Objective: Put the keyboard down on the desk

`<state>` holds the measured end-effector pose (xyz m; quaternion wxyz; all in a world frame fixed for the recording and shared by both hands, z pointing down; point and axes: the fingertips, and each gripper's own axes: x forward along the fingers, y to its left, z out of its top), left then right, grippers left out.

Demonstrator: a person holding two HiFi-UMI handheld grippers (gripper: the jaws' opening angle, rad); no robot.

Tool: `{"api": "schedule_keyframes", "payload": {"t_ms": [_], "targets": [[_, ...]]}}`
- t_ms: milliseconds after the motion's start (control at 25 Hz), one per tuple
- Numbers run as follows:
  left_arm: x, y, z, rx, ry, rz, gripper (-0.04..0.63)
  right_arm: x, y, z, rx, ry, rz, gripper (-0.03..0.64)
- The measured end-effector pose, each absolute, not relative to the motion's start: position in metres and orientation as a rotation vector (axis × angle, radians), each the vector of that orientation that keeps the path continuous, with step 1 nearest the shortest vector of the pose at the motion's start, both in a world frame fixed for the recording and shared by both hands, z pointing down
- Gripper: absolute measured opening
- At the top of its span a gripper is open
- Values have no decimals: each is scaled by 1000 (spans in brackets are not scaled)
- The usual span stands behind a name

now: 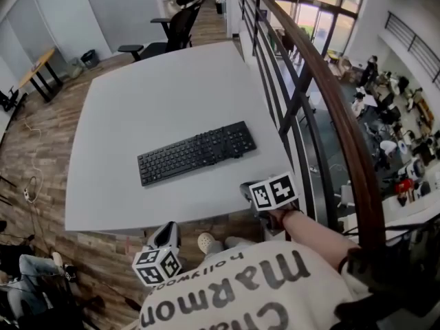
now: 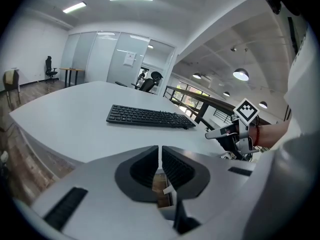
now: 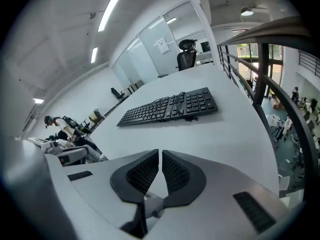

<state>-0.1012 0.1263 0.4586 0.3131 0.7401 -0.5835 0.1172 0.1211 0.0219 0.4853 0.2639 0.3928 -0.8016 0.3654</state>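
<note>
Keyboard (image 1: 197, 152) and fingers are well apart: it lies flat on the worktop (image 1: 151, 95), beyond both grippers, with nothing holding it.

Nearest the person, the left gripper (image 1: 165, 236) hangs short of the worktop's near edge, over the wooden floor and off the surface. In the left gripper view its fingers (image 2: 142, 166) stand together with only a hairline between the pads and nothing in them.

A little further out, the right gripper (image 1: 246, 190) sits at the near right corner of the worktop, by the railing (image 1: 323, 108). Its fingers (image 3: 142, 173) are likewise closed on nothing.

Past the near edge comes a strip of bare worktop, then the keyboard. Its long axis runs roughly along that edge, slightly skewed, so the right end sits further from the person than the left. The right gripper view shows its cable (image 3: 167, 104) looped over the keys.

I judge the right hand to be the nearer one: the keyboard's right end lies ahead of it and a little to its left, while the left hand would have to come up over the edge first. With the keyboard resting level and free, the putting down looks finished.

An office chair (image 1: 180, 23) stands beyond the worktop's far edge.
</note>
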Motion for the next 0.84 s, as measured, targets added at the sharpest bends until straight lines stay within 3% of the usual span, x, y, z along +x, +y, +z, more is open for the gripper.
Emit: {"api": "schedule_keyframes", "payload": {"t_ms": [840], "targets": [[-95, 159, 468, 1933, -1540, 293, 25, 142, 58, 498, 1105, -2135, 1013, 49]]}}
